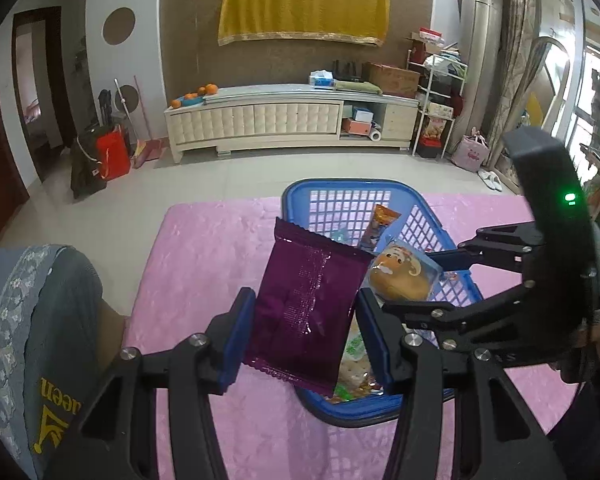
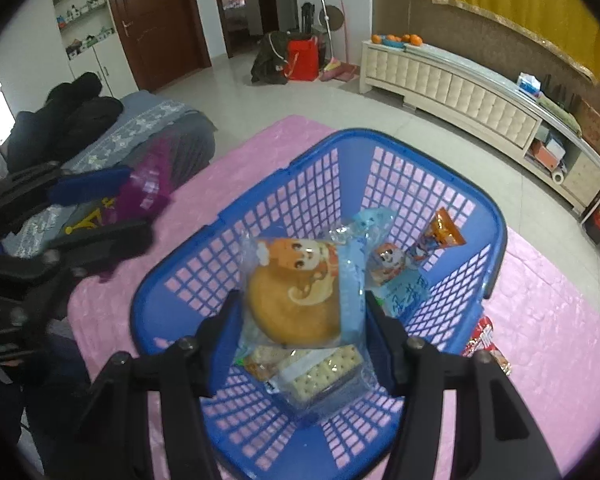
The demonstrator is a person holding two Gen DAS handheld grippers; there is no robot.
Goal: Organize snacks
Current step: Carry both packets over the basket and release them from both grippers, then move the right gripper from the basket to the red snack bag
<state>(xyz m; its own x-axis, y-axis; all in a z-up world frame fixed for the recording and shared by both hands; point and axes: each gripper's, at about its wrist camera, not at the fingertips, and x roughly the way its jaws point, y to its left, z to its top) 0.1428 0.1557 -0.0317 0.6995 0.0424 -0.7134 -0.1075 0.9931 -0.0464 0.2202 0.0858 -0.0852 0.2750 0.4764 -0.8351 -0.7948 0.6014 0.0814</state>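
The left gripper (image 1: 304,332) pinches a purple packet (image 1: 306,312) by the blue basket's (image 2: 496,216) near rim; the right gripper (image 2: 300,344) pinches a bun packet (image 2: 296,296) over its inside. Let go early, the purple packet could slide outside onto the pink mat (image 1: 204,248); crackers (image 2: 324,368) and 2 small packets lie inside. Beyond: tiled floor, a cream cabinet (image 1: 260,120).
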